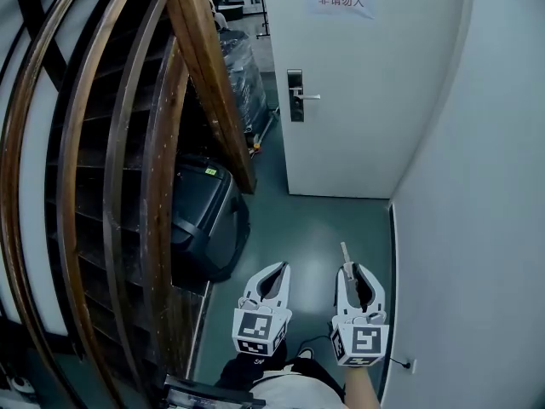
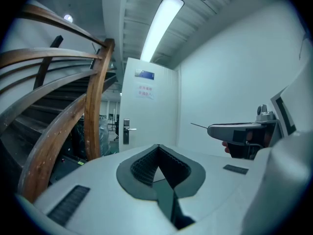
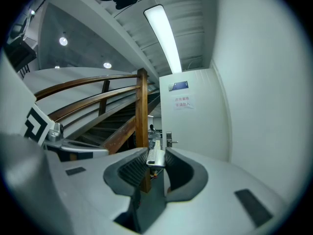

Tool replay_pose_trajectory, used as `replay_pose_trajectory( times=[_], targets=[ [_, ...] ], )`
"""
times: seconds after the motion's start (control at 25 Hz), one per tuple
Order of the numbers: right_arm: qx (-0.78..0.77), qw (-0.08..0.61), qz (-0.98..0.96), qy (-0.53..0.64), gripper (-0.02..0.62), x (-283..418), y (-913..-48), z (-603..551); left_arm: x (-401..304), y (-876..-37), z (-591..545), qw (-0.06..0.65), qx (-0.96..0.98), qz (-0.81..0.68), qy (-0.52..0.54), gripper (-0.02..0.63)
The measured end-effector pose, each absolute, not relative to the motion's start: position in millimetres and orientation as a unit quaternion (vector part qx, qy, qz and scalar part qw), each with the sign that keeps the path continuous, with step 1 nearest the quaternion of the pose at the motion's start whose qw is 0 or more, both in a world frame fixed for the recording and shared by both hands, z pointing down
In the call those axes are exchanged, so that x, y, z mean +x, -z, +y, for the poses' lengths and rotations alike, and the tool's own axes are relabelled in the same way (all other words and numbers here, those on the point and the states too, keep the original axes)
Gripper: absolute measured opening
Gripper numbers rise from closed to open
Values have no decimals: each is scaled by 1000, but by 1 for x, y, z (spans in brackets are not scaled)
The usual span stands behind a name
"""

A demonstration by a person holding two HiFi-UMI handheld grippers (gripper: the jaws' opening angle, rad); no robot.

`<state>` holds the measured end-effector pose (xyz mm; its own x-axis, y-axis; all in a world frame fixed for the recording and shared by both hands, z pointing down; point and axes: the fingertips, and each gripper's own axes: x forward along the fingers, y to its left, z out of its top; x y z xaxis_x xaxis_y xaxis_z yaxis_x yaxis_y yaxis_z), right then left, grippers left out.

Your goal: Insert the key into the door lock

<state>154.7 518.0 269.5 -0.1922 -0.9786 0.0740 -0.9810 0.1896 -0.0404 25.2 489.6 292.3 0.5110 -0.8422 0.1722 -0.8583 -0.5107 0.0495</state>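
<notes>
A white door [image 1: 366, 83] stands ahead with a paper sign, and its metal lock plate and lever handle [image 1: 296, 96] sit on its left edge. My right gripper [image 1: 348, 269] is low in the head view, shut on a silver key [image 1: 345, 252] whose blade sticks out forward. In the right gripper view the key [image 3: 156, 154] lies between the pads and lines up roughly with the distant lock [image 3: 168, 141]. My left gripper [image 1: 283, 268] hangs beside it, shut with nothing in it. The lock [image 2: 126, 131] is far off in the left gripper view, and the right gripper [image 2: 239, 131] shows at the right there.
A curved wooden stair banister [image 1: 153, 143] fills the left. A black case [image 1: 204, 216] sits under the stairs, with wrapped goods [image 1: 243, 71] behind it. A plain wall [image 1: 477, 211] runs close on the right, with a socket [image 1: 412, 365] low down. Green floor [image 1: 315, 228] leads to the door.
</notes>
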Motion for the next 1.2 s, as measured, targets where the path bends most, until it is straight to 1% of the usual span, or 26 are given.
replay_pose_trajectory(
  times=[0.64, 0.88, 1.2],
  targets=[
    [647, 25, -761, -16, 117, 114, -259, 356, -3, -282, 323, 54, 882, -465, -45, 2],
    [650, 34, -759, -18, 117, 100, -264, 319, -16, -291, 285, 66, 884, -460, -48, 2],
    [647, 46, -761, -28, 117, 96, -276, 282, -15, -303, 250, 78, 886, -453, -57, 2]
  ],
)
